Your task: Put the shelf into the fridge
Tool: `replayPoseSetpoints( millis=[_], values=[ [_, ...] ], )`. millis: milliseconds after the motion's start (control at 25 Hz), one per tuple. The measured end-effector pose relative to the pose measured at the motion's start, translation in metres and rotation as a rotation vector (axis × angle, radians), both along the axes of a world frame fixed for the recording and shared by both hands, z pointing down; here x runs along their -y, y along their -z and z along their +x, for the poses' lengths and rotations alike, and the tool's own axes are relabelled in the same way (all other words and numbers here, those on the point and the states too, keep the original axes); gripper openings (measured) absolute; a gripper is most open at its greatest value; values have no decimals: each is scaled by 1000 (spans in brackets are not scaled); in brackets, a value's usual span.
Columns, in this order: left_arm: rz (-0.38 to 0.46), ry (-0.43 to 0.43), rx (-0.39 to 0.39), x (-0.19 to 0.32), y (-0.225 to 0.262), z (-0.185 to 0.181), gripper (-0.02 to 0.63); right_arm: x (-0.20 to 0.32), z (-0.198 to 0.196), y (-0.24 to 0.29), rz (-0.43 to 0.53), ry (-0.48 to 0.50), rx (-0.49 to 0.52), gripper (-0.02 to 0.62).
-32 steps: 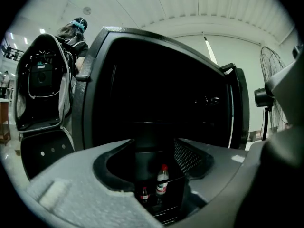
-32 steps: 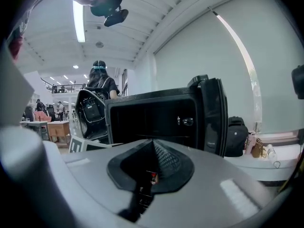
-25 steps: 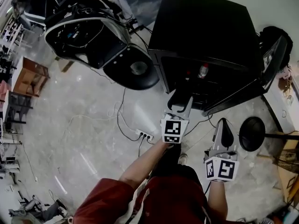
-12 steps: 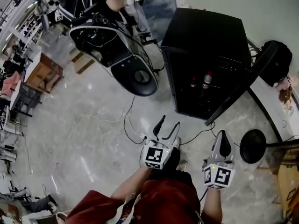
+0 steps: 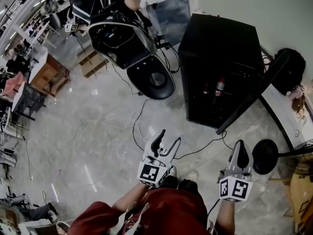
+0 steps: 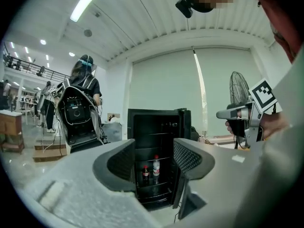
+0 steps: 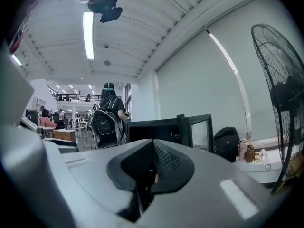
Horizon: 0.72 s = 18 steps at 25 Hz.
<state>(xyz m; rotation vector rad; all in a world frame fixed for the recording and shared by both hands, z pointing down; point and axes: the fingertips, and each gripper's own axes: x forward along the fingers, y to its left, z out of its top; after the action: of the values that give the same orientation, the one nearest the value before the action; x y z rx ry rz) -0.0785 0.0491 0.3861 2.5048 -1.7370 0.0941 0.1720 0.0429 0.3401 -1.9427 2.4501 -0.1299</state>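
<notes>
I am facing the open fridge (image 5: 217, 38) from well apart, holding the left gripper (image 5: 168, 137) spread and empty and the right gripper (image 5: 240, 148) pressed together on nothing, probably between steps. No loose shelf is showing in any view; two bottles (image 5: 218, 87) are standing on a rack inside.

No readable text, brand, number anywhere. Marker cubes (image 5: 152, 173) on left gripper (image 5: 167, 141), right gripper (image 5: 240, 146): black-white square patterns only. Bottles (image 6: 156, 167) in fridge (image 6: 156, 118): labels too small.

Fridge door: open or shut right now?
Open. The door stands swung out from the fridge, and two bottles inside show in the left gripper view.
</notes>
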Motion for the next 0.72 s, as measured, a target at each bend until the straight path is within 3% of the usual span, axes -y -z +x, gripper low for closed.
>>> replayPoseSetpoints(
  millis=[360, 720],
  values=[
    [25, 98, -10, 26, 37, -43, 193, 16, -37, 38, 68, 38, -38, 0],
    [129, 185, 2, 33, 72, -77, 6, 39, -76, 64, 129, 82, -47, 0]
  ],
)
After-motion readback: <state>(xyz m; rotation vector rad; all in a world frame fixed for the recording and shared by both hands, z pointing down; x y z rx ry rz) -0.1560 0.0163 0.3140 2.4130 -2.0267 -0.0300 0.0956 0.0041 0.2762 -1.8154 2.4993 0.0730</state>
